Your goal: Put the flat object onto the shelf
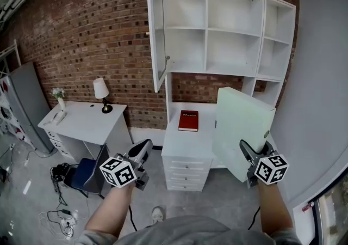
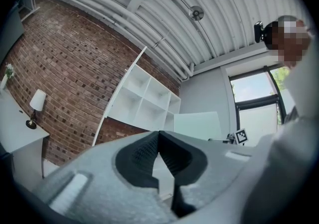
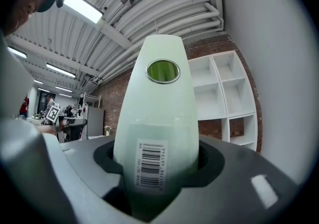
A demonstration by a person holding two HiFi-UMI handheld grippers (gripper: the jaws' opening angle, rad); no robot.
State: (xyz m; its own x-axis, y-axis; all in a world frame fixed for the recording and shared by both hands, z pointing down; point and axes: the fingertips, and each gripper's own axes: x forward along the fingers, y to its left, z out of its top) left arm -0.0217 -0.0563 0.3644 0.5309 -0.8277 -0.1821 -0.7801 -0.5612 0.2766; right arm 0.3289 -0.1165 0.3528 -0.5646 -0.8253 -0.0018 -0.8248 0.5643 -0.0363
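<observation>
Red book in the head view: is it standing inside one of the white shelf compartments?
No, the red book lies flat on the white cabinet top below the shelf.

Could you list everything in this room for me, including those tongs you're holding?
flat box: one, pale green, held up at right.
shelf unit: one, white, on brick wall, glass door open.
drawer cabinet: one, white, below shelf unit.
book: one, red, on drawer cabinet.
desk: one, white, at left.
lamp: one, white shade, on desk.
chair: one, blue, beside desk.
cables: several, dark, on floor at left.
left tongs: one, grey, shut, empty.
right tongs: one, grey, shut on flat box.
</observation>
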